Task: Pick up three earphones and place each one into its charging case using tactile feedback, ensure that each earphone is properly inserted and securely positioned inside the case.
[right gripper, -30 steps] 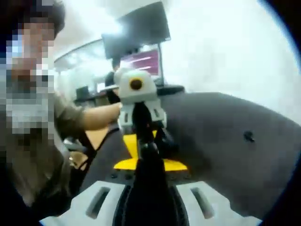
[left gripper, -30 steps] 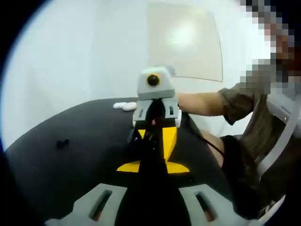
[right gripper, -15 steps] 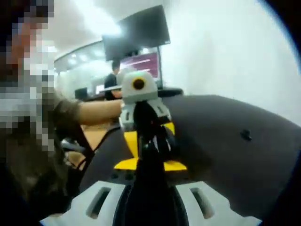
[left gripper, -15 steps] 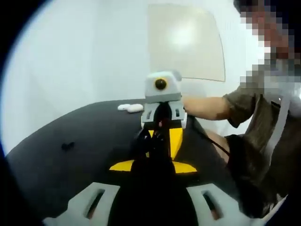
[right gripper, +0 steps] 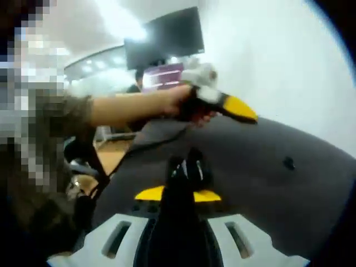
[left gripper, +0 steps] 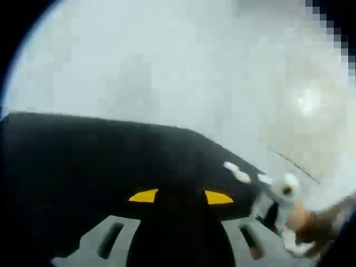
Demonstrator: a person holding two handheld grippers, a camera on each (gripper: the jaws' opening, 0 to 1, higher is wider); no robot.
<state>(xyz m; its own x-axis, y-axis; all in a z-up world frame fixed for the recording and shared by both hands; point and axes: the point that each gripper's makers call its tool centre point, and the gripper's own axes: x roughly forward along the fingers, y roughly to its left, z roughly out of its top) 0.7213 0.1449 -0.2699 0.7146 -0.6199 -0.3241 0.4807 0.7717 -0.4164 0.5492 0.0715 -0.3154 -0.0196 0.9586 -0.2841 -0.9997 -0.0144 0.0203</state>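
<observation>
Left gripper [right gripper: 242,109] raised over the desk's [left gripper: 83,161] far edge in a hand [right gripper: 186,103], probably keeping clear; jaw opening unreadable. White earphone pieces [left gripper: 237,173] by the far edge, dark speck [right gripper: 288,163] toward the right edge. Right gripper [right gripper: 187,167] low, jaws near-closed, contents unclear.

Plain white wall [right gripper: 278,67], large dark wall-mounted flat screen [right gripper: 164,38], lit purple-toned monitor [right gripper: 161,74] below it, bright ceiling light glare [right gripper: 119,22], pale beige rectangular wall panel [left gripper: 311,111], matte black tabletop [left gripper: 83,161]
</observation>
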